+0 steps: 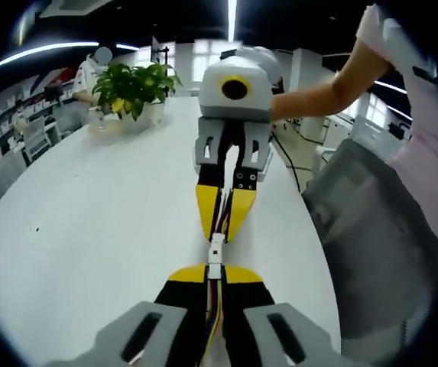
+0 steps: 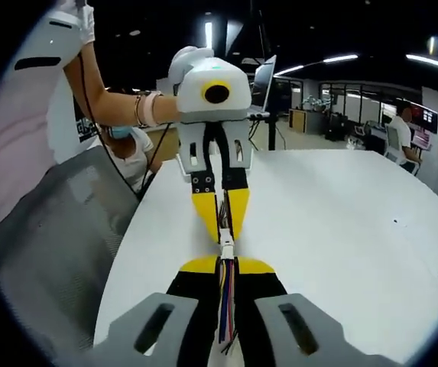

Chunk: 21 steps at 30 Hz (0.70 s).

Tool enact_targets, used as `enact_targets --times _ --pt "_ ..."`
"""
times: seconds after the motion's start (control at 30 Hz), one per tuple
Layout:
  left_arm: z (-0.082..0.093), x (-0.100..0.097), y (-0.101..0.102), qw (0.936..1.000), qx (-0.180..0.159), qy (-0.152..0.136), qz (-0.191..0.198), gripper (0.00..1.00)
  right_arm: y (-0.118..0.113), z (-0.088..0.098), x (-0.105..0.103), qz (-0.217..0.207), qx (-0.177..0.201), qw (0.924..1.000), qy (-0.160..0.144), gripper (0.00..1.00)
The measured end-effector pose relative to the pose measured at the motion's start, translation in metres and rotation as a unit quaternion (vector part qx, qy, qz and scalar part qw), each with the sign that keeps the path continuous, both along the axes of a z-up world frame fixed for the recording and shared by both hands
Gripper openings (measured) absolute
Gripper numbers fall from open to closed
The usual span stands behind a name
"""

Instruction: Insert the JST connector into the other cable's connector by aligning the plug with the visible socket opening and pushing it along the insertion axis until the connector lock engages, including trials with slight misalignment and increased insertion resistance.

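White tabletop (image 1: 89, 229) stretched beneath both grippers, which faced each other tip to tip above it. The left gripper (image 1: 214, 277) was clamped on a bundle of coloured wires (image 1: 215, 306), and the right gripper (image 2: 227, 267) on its own wires (image 2: 226, 302). Between the 2 tips, the white JST connector (image 1: 215, 252) bridged the cables. The left gripper view showed a potted plant (image 1: 133, 88) at the far left; the right gripper view showed a laptop (image 2: 263, 84) far behind.
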<state>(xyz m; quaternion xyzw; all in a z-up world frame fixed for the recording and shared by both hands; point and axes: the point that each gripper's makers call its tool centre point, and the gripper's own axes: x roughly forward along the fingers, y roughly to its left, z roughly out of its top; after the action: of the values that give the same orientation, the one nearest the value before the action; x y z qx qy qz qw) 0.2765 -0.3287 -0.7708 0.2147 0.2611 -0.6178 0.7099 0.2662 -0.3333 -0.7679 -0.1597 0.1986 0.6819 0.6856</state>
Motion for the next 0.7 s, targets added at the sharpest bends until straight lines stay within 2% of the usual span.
enact_targets --times 0.17,0.23,0.37,0.47,0.6,0.63,0.7 --pt "-0.0013 -0.0039 -0.0011 0.9992 0.011 -0.026 -0.029 0.00 0.0008 -0.0008 -0.0026 0.011 -0.004 0.9999 -0.002 0.02" --pt "0.0012 -0.0053 -0.0033 0.9991 0.005 -0.025 -0.034 0.00 0.0023 0.0006 -0.0044 0.015 0.001 0.9999 0.002 0.02" --pt "0.0005 -0.0060 -0.0029 0.9985 0.015 -0.032 -0.041 0.00 0.0022 0.0003 -0.0041 0.016 -0.001 0.9999 0.002 0.02" --pt "0.0037 -0.0044 -0.0048 0.9985 0.002 -0.035 -0.042 0.00 0.0013 0.0030 -0.0021 0.011 0.005 0.9999 0.006 0.02" --pt "0.0030 -0.0033 -0.0057 0.9981 0.002 -0.042 -0.045 0.00 -0.0001 0.0028 0.0003 0.008 0.006 0.9999 0.009 0.01" --pt "0.0034 -0.0038 -0.0060 0.9982 0.000 -0.041 -0.045 0.00 -0.0004 0.0031 0.0002 0.007 0.007 0.9999 0.012 0.01" --pt "0.0045 -0.0073 -0.0054 0.9992 -0.006 -0.013 -0.039 0.00 0.0005 0.0038 -0.0029 0.010 0.012 0.9997 0.022 0.01"
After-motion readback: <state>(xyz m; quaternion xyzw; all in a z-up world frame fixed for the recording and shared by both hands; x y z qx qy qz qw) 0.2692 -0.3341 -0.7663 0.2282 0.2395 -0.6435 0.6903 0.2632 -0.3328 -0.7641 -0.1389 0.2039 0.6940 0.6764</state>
